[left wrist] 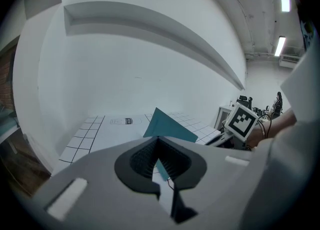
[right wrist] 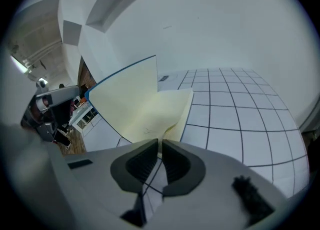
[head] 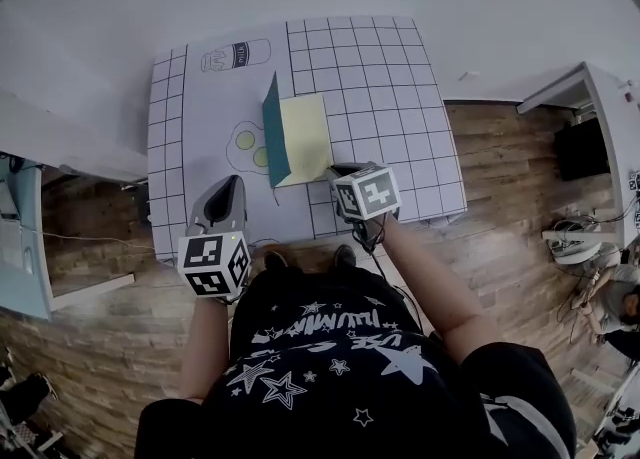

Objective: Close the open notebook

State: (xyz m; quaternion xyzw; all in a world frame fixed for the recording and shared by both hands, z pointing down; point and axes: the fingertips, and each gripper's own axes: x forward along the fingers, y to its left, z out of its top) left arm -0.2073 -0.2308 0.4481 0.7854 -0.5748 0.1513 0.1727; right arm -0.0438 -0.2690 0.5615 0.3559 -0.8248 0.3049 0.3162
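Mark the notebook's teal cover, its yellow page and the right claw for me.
teal cover (head: 272,132), head view, middle of the raised flap.
yellow page (head: 305,135), head view, centre of the page.
right claw (right wrist: 160,143), right gripper view, midway between its fingertips.

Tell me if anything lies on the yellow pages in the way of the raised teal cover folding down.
Nothing visible does. The yellow pages lie bare beside the raised teal cover; only the right gripper sits at their near corner.

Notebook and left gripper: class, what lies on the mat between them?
Nothing stands between the left gripper and the notebook; the head view shows only bare white mat with printed outlines there.
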